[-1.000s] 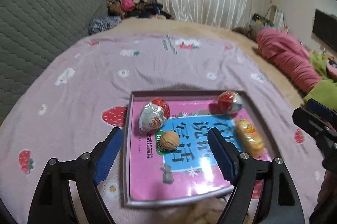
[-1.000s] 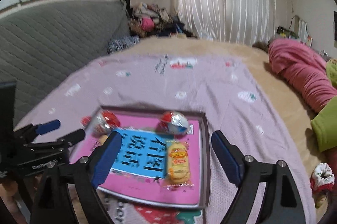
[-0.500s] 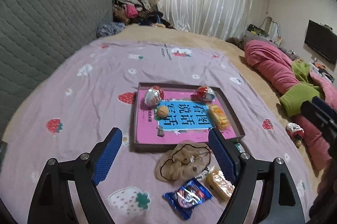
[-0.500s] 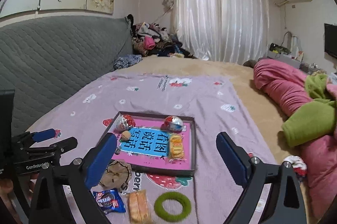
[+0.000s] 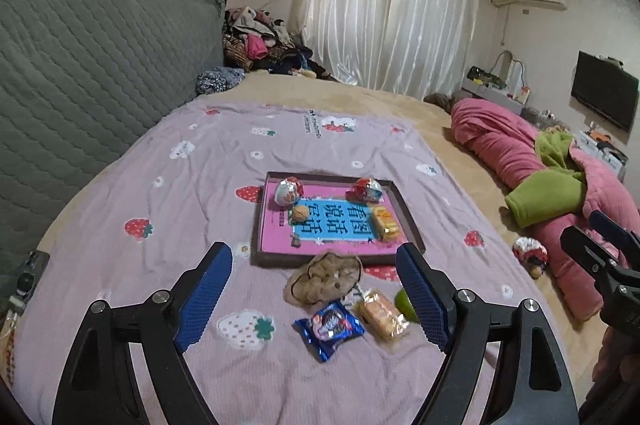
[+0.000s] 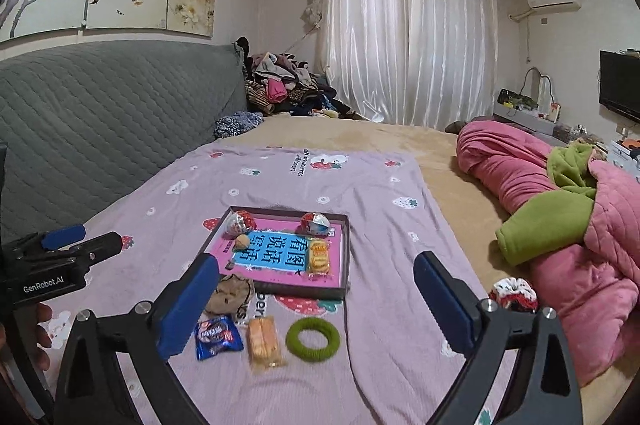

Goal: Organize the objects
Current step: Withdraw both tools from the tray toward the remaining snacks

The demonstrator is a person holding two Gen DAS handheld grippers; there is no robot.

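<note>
A brown tray [image 5: 405, 215] lies on the lilac strawberry blanket. It holds a pink book, two foil eggs [image 5: 289, 191] [image 5: 367, 189], a walnut [image 5: 301, 213] and a yellow snack packet [image 5: 385, 223]. In front of the tray lie a beige scrunchie [image 5: 325, 277], a blue packet [image 5: 329, 329], a biscuit packet [image 5: 382, 315] and a green ring [image 6: 313, 339]. My left gripper [image 5: 312, 252] hovers open and empty, well back from them. My right gripper [image 6: 316, 261] is empty too, and its jaws are opening. Each gripper shows at the edge of the other's view [image 6: 64, 245] [image 5: 600, 237].
A grey quilted headboard [image 6: 100, 113] runs along the left. A pink quilt [image 6: 560, 225] with a green blanket [image 6: 548, 225] is bunched on the right, and a red-and-white scrunchie [image 6: 514, 295] lies beside it. Clothes are piled by the curtain. A hand [image 6: 40, 321] holds the left gripper.
Both grippers have drawn back and up from the tray, which now looks smaller. The loose items in front of it have come into view. The right jaws have widened.
</note>
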